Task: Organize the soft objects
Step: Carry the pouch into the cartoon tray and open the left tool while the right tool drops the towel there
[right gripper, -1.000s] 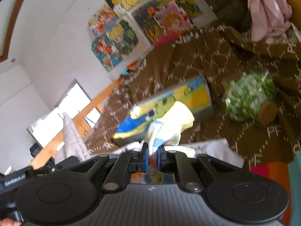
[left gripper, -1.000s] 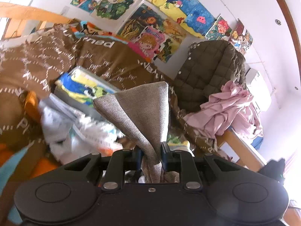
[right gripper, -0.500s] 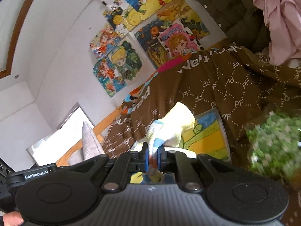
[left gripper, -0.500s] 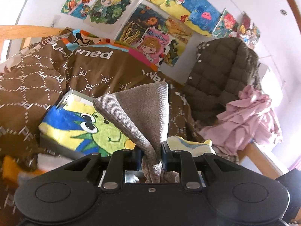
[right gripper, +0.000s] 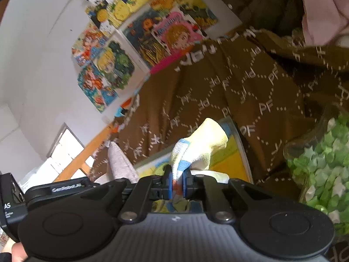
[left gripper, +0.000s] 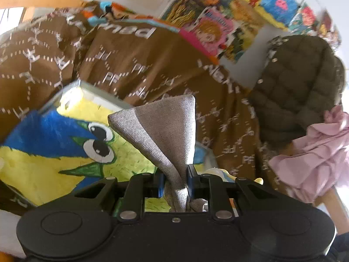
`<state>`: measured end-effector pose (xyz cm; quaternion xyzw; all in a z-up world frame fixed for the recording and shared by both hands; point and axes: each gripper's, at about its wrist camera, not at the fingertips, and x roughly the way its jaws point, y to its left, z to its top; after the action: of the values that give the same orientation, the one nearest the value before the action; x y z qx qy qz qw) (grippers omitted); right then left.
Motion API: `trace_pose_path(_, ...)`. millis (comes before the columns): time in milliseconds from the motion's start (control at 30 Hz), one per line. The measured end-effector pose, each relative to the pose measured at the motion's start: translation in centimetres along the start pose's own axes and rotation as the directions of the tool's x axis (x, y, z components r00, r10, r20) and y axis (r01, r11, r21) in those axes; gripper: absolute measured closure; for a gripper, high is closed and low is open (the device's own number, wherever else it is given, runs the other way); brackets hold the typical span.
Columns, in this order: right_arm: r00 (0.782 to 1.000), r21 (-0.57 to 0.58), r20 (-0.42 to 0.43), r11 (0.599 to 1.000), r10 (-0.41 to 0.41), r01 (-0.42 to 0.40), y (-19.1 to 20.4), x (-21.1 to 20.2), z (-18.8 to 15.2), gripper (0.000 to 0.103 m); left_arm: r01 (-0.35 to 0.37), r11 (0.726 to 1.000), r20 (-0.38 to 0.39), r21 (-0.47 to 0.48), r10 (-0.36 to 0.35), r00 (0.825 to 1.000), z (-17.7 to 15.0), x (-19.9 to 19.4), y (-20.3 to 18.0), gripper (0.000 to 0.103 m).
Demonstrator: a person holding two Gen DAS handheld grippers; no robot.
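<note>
Grey cloth [left gripper: 165, 128] is sitting clamped in our left hand-held gripper [left gripper: 174, 181], while our right hand-held gripper [right gripper: 176, 183] is pinching a yellow towel [right gripper: 202, 144] above the brown bedspread [right gripper: 240, 83].

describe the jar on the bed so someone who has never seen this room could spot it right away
Start at the brown bedspread printed with white dotted hexagons and letters. Near the right claw, which pinches a yellow and white cloth, the clear jar sits beside the painted canvas. It is the only see-through thing there, packed with small green and white folded stars.
</note>
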<state>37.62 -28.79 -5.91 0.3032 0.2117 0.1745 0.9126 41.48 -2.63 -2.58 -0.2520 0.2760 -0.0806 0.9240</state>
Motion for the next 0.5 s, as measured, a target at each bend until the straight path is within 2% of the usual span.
trace_pose_path(267, 0.996, 0.013, -0.067, 0.998, -0.052, 0.053, -1.0, 1.2, -1.0, 0.093, -0.085, 0.996, -0.082, -0.014, 0.083, 0.993, -0.9, 3.8, 1.5, 0.081)
trace_pose_path(400, 0.992, -0.018, -0.091, 0.997, -0.083, 0.082, -0.6, 1.4, -1.2, 0.092, -0.121, 0.993, -0.122, -0.012, 0.119, 0.985, -1.3, 4.5, 2.1, 0.081)
trace_pose_path(500, 0.989, -0.037, -0.107, 0.994, -0.105, 0.102, -0.3, 1.4, -1.3, 0.087, -0.131, 0.991, -0.133, -0.007, 0.129, 0.983, -1.6, 4.5, 2.1, 0.077)
